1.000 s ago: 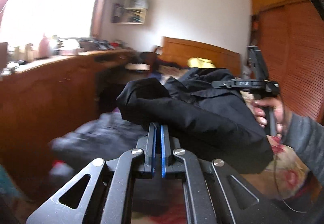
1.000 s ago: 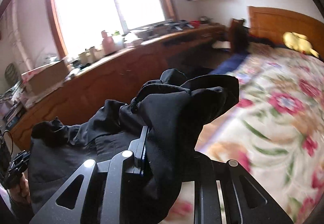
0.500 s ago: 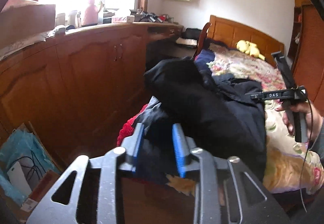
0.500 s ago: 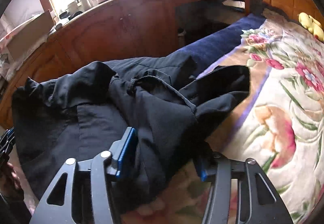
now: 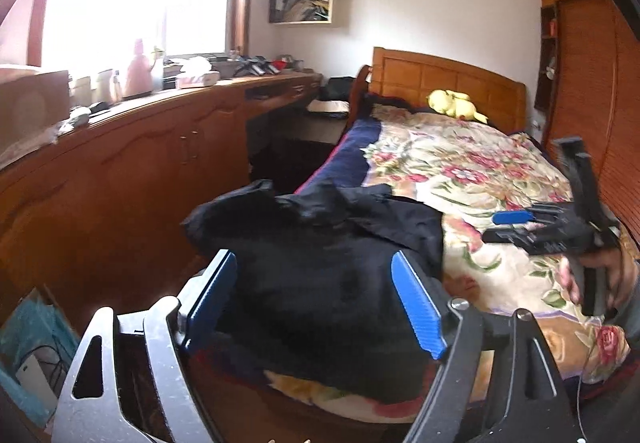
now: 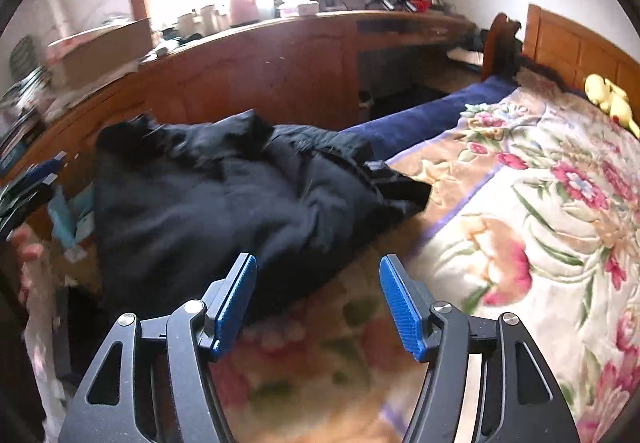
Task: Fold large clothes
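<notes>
Resting place: lying across the near left corner of the floral bedspread (image 6: 540,211) was the black garment (image 6: 224,203), bunched and creased, with one edge hanging over the bed's side toward the wooden cabinets (image 5: 132,179).
Left gripper (image 5: 316,307): you had just been opening its jaws; the blue pads stood wide on either side of the dark cloth without pressing it.
Right gripper (image 6: 316,299): your jaws here had just been opening too; they stood spread just off the garment's near edge, with only bedspread between them.
Far end: a yellow plush toy (image 5: 456,105) lay by the headboard (image 5: 444,79).
</notes>
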Motion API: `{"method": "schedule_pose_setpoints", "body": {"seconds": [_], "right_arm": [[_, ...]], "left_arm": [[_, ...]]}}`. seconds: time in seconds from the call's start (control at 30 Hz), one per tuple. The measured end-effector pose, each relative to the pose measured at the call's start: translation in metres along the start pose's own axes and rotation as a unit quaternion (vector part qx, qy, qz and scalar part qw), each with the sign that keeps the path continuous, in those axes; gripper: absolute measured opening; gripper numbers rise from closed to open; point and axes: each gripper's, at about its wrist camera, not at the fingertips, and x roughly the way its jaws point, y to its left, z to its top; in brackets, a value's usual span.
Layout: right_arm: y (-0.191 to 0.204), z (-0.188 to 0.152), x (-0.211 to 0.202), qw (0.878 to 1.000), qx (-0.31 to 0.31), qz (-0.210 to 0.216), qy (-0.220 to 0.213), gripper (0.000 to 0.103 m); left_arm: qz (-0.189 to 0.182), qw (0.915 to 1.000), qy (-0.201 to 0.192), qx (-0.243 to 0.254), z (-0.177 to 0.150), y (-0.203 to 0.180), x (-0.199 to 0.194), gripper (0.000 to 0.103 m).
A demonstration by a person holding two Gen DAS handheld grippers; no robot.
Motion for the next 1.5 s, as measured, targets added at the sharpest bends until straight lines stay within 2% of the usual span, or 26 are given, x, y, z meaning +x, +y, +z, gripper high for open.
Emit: {"method": "schedule_pose_setpoints", "body": {"seconds": [0.13,0.33,0.43,0.5,0.73,0.83,0.93,1.13,1.27,1.4,1.5], "right_arm": [[-0.008,-0.035,-0.053,1.0,0.005,-0.018,-0.023,0.066],[-0.043,-0.085,-0.12,0.996,0.04,-0.067,-0.048,0.067],[-0.06,-0.112,-0.152,0.991,0.055,-0.106,-0.06,0.068],[-0.067,-0.127,-0.171,0.988,0.066,-0.124,-0.066,0.068],[-0.074,-0.169,-0.231,0.973,0.1,-0.189,-0.089,0.069],[-0.071,-0.189,-0.258,0.963,0.125,-0.212,-0.107,0.069],[-0.068,-0.205,-0.278,0.953,0.15,-0.233,-0.122,0.069],[-0.046,-0.228,-0.305,0.935,0.163,-0.278,-0.145,0.069],[-0.034,-0.238,-0.321,0.927,0.171,-0.293,-0.157,0.069],[-0.028,-0.251,-0.332,0.92,0.175,-0.305,-0.171,0.069],[-0.02,-0.254,-0.34,0.913,0.18,-0.315,-0.187,0.069]], "left_arm": [[-0.028,0.9995,0.0,0.012,0.002,-0.037,0.0,0.082],[-0.078,0.9962,0.001,0.039,0.002,-0.108,0.005,0.084],[-0.094,0.994,-0.003,0.055,0.0,-0.146,0.006,0.084],[-0.118,0.9912,0.0,0.06,-0.001,-0.172,0.007,0.085],[-0.166,0.9827,0.001,0.081,-0.007,-0.25,0.0,0.086],[-0.162,0.9835,0.001,0.081,-0.009,-0.276,-0.006,0.086],[-0.173,0.9817,0.0,0.08,-0.013,-0.3,-0.013,0.086],[-0.173,0.9806,0.009,0.091,-0.019,-0.344,-0.023,0.086],[-0.175,0.9797,0.009,0.097,-0.021,-0.365,-0.033,0.086],[-0.169,0.9803,-0.011,0.102,-0.02,-0.379,-0.051,0.086],[-0.181,0.978,-0.021,0.101,-0.016,-0.385,-0.064,0.086]]}}
